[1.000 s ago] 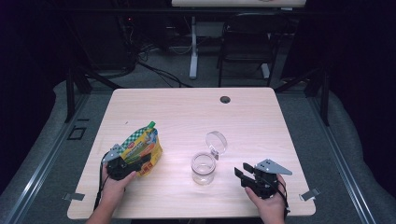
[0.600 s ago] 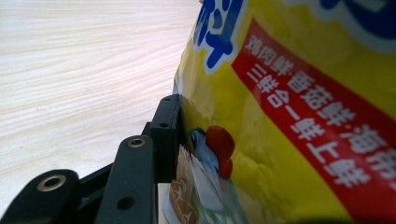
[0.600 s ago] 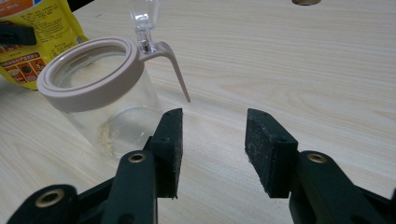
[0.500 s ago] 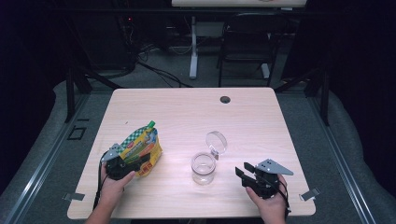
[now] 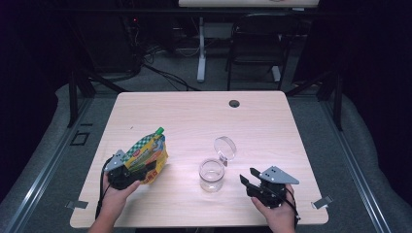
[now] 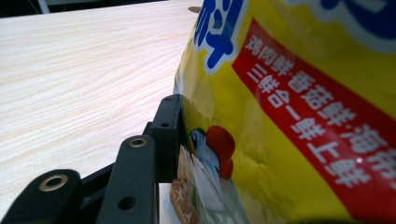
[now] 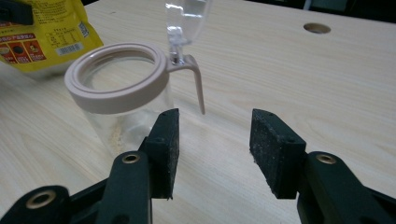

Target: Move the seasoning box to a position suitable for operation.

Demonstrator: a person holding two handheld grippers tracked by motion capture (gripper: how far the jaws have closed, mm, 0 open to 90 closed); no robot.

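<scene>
On the light wooden desk [image 5: 194, 121] the left tongs [image 5: 127, 174] are clamped on the lower edge of a yellow snack pouch [image 5: 145, 153], which stands tilted near the desk's front left part, its green spout pointing up and away from the person. In the left gripper view the pouch [image 6: 289, 107] presses against one black pad, with its red label band and blue print close up; the other pad is hidden behind the pouch, so the grip on that side is probably the same, though I cannot see it.

A clear glass jar [image 5: 212, 174] stands upright near the front middle of the desk, between the two hands and apart from the pouch. Its round hinged lid [image 5: 225, 147] is flipped open and stands up behind the mouth. In the right gripper view the jar [image 7: 123, 100] shows a pale pink rim and a thin clasp hanging from the hinge side.

The right tongs [image 5: 248, 180] sit just right of the jar, jaws apart and holding nothing, aimed toward it. In the right gripper view the right tongs [image 7: 212, 140] are near the jar's wall without closing around it.

A small round hole [image 5: 234, 103] lies near the desk's far edge.
</scene>
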